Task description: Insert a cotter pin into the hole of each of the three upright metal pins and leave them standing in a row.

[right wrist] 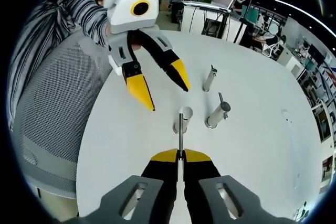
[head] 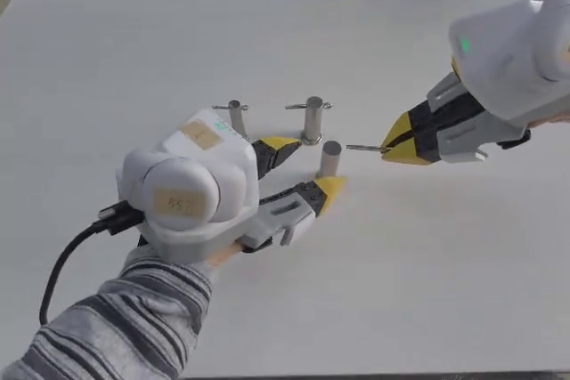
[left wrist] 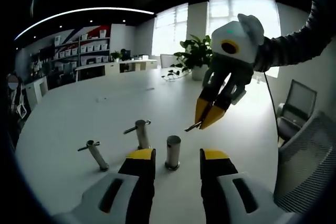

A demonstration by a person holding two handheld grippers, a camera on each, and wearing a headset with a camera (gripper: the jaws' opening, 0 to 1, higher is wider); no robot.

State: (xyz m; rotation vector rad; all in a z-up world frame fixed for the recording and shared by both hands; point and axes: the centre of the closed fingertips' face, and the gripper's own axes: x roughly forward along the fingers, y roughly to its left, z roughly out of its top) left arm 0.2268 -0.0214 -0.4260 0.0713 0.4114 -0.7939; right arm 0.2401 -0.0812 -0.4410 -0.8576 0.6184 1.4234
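Left pin [head: 237,118] and middle pin [head: 313,119] stand on the table [head: 427,291], each with a cotter through its head. Bare pin [head: 330,159] is upright, just near-right of middle pin; its hole is too small to see. Left tongs [head: 310,166] are spread wide, one jaw on each side of bare pin; can't tell if they touch it. Right tongs [head: 392,145] are clamped on cotter pin [head: 363,147], held level, tip just right of bare pin's top, not in yet.

Step, as judged: thread the third cotter. To do it well:
- Close left tongs low on bare pin first so it can't tip or turn.
- Line the cotter up with the hole axis.
- Push straight left, slowly, with no downward load.

Risk: the pin topples or the row ends up skewed.
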